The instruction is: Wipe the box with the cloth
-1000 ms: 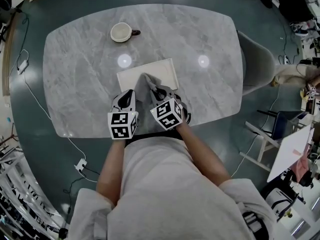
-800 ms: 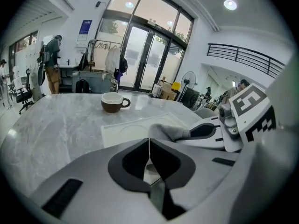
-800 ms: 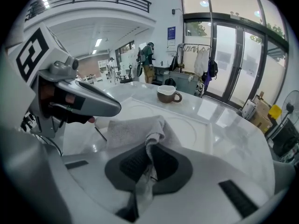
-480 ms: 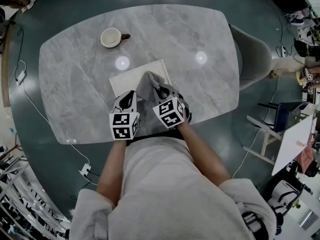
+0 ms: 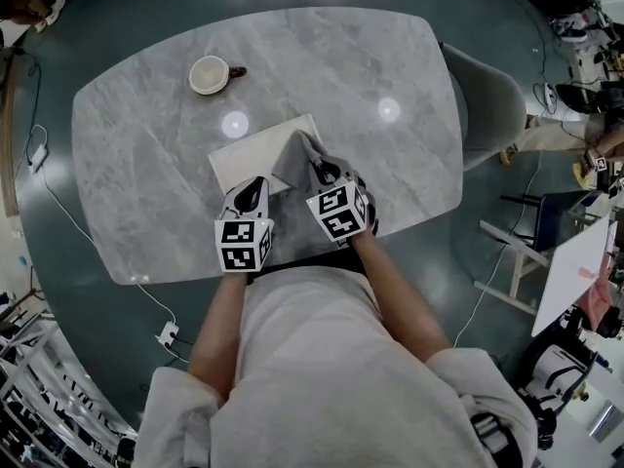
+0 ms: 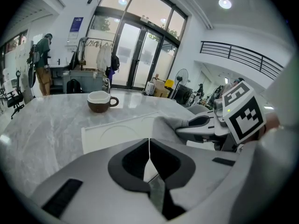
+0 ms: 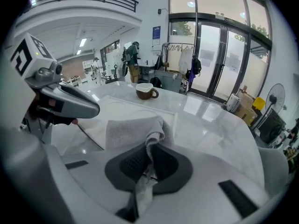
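Note:
A flat white box (image 5: 244, 156) lies on the marble table (image 5: 146, 193) in front of me. My left gripper (image 5: 253, 187) sits at the box's near edge, jaws shut on that thin edge (image 6: 149, 146). My right gripper (image 5: 318, 170) is shut on a grey cloth (image 5: 295, 156), which drapes onto the right part of the box top. In the right gripper view the cloth (image 7: 133, 130) spreads over the box (image 7: 122, 110) just ahead of the jaws, with the left gripper (image 7: 65, 104) to its left. In the left gripper view the cloth (image 6: 167, 125) and right gripper (image 6: 205, 124) lie to the right.
A brown and white cup (image 5: 212, 73) stands at the table's far left, beyond the box; it also shows as the cup (image 6: 100, 101) and cup (image 7: 146, 92). A grey chair (image 5: 487, 105) stands at the table's right end. Cables run over the floor on the left.
The right gripper has dragged the cloth from the middle of the box top toward its right side. The left gripper has stayed at the box's near edge.

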`<state>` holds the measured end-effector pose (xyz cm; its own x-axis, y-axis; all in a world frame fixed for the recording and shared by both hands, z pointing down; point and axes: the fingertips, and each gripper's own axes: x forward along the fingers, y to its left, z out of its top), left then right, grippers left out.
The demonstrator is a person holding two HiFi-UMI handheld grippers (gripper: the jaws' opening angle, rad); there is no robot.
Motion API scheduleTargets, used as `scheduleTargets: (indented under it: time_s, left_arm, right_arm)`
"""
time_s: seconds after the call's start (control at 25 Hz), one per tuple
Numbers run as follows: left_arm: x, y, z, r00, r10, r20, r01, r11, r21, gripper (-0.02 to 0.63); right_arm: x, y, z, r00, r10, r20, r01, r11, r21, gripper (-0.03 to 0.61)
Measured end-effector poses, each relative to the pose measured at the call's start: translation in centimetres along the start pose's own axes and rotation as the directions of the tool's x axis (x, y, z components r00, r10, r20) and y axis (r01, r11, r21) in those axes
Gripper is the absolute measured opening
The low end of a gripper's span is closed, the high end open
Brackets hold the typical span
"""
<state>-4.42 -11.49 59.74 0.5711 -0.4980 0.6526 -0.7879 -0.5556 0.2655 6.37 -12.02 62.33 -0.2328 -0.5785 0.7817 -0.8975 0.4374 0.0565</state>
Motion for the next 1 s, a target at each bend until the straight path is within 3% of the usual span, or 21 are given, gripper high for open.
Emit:
scheduleTargets:
  time_s: [0.36, 1.0]
  left_arm:
    - [-0.6, -0.5, -0.8, 1.000, 0.005, 0.002, -0.005, 1.000, -0.014, 0.029]
    - [-2.3, -2.9, -3.1, 0.999, 0.043, 0.012, -0.043, 0.998, -0.048, 0.029]
  right_arm:
    - [-0.5, 0.2, -0.5, 0.999, -0.035, -0.011, 0.034, 0.997, -0.066, 0.032]
    - [-2.8, 0.4, -3.6, 1.000, -0.001, -0.015, 0.000, 0.999, -0.046, 0.033]
